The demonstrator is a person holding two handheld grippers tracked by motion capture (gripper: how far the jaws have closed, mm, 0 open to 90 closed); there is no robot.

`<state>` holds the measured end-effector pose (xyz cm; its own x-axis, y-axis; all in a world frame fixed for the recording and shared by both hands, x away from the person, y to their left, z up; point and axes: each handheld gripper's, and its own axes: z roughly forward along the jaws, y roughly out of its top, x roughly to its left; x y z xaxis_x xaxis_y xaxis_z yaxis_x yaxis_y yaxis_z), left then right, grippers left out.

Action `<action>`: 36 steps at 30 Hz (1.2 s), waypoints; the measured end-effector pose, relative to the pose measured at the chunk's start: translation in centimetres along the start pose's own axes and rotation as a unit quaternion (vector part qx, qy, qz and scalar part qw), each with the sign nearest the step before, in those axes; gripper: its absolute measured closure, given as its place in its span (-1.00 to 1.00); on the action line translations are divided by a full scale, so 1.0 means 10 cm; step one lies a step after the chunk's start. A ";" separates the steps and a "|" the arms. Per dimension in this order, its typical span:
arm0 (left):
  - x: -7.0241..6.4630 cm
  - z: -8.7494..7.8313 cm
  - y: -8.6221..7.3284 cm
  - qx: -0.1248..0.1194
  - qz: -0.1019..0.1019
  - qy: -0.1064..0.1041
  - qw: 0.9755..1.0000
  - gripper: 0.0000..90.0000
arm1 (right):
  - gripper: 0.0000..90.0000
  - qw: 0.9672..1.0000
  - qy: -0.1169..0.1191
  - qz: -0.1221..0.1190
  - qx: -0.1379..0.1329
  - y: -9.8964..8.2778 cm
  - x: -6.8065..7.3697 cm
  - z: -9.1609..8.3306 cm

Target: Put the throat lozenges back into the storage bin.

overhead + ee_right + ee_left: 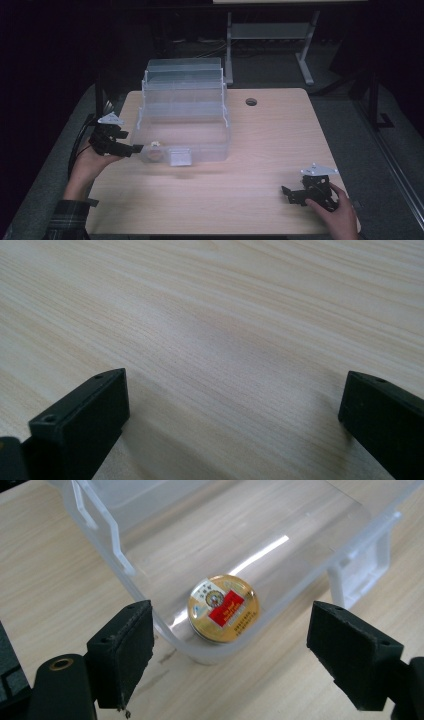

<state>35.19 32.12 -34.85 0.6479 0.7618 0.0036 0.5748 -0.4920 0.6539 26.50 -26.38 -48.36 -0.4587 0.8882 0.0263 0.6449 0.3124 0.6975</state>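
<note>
Nearest in the high view, the right gripper (pixel 289 193) rests on the near right part of the pale wooden tabletop (pixel 270 145), held by the person's right hand (pixel 336 206). Its own view looks along bare wood grain between two black jaws set wide apart, with nothing between them.

Farther in and to the left, the left gripper (pixel 137 148) sits at the near left corner of a clear plastic box (pixel 185 112), gripped by the left hand (pixel 90 162). From above, the thing in that corner is just a small pale blur (pixel 155 144).

The left gripper view makes it plain: a round tin (pixel 223 608) lies flat inside the box (pixel 320 530), tucked into the rounded corner and close against the wall. Its lid is gold-rimmed, with a red band across the lower half, a pale upper half and a small emblem at the centre; the lettering is too fine to read. The left gripper (pixel 227 655) is spread wide, its jaws either side of the box corner, outside the wall and empty.
</note>
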 end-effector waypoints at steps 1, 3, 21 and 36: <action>0.00 0.00 0.00 0.000 0.000 0.000 1.000 -0.60 | -1.00 1.000 0.000 0.000 0.000 0.00 0.00 0.00; -0.02 -0.02 -0.05 -0.001 0.000 0.000 1.000 -0.60 | -1.00 1.000 0.000 0.000 0.000 0.00 0.00 0.00; -0.21 -0.09 -0.43 -0.004 -0.005 -0.005 1.000 -0.60 | -1.00 1.000 0.000 0.000 0.000 0.00 0.00 0.00; -0.33 0.12 -0.79 -0.015 -0.004 -0.013 1.000 -0.60 | -1.00 1.000 0.000 0.000 0.000 0.00 0.00 0.00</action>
<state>29.10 32.99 -40.95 0.6562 0.7543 -0.0215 0.5655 -0.4727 0.6758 26.50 -26.38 -48.36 -0.4592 0.8879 0.0264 0.6446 0.3127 0.6977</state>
